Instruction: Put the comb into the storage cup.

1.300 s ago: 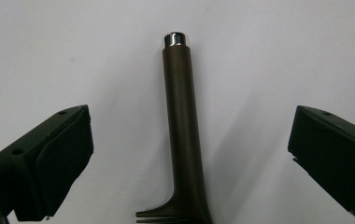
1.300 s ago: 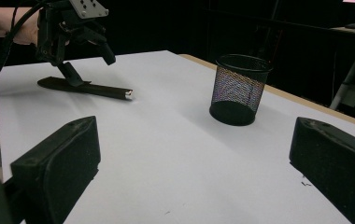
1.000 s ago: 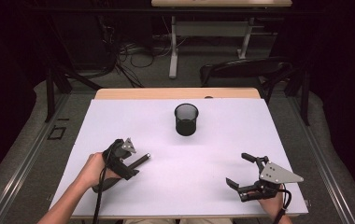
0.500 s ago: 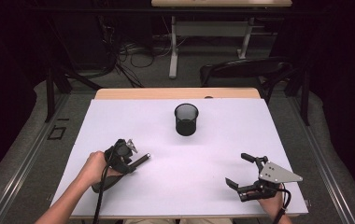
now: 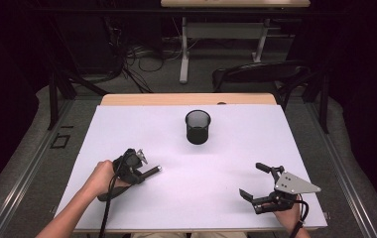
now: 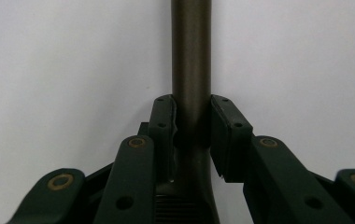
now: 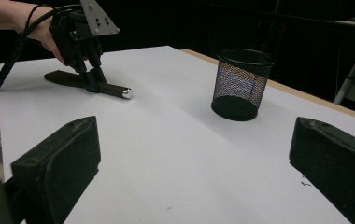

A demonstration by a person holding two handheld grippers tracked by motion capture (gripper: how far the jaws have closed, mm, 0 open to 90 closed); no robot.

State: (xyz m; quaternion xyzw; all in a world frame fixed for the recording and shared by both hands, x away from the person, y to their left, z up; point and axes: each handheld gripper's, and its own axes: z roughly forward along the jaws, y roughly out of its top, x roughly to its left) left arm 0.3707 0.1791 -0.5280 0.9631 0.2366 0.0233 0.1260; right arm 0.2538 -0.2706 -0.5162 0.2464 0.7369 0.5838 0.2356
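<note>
A dark stick-like tool [image 5: 149, 173] with a silver tip lies on the white table [image 5: 236, 158] at the front left. My left gripper [image 5: 136, 167] points down over it, and its jaws have just been closing. In the left gripper view the two pads [image 6: 164, 123] press on the tool's round shaft [image 6: 192, 56] from both sides. The right gripper view shows the left gripper [image 7: 91, 80] standing on the tool [image 7: 112, 90]. My right gripper [image 5: 250, 179] rests at the front right, wide open with nothing between its fingers [image 7: 56, 163].
A black mesh cup [image 5: 198, 126] stands upright in the middle of the table toward the back, also in the right gripper view [image 7: 241, 84]. Beyond the table's far wooden edge [image 5: 186, 99] are a dark chair [image 5: 261, 74], cables and desk legs.
The left gripper's jaws have closed in on the tool's shaft. The hand shifted only slightly over it. The right gripper has kept still.
</note>
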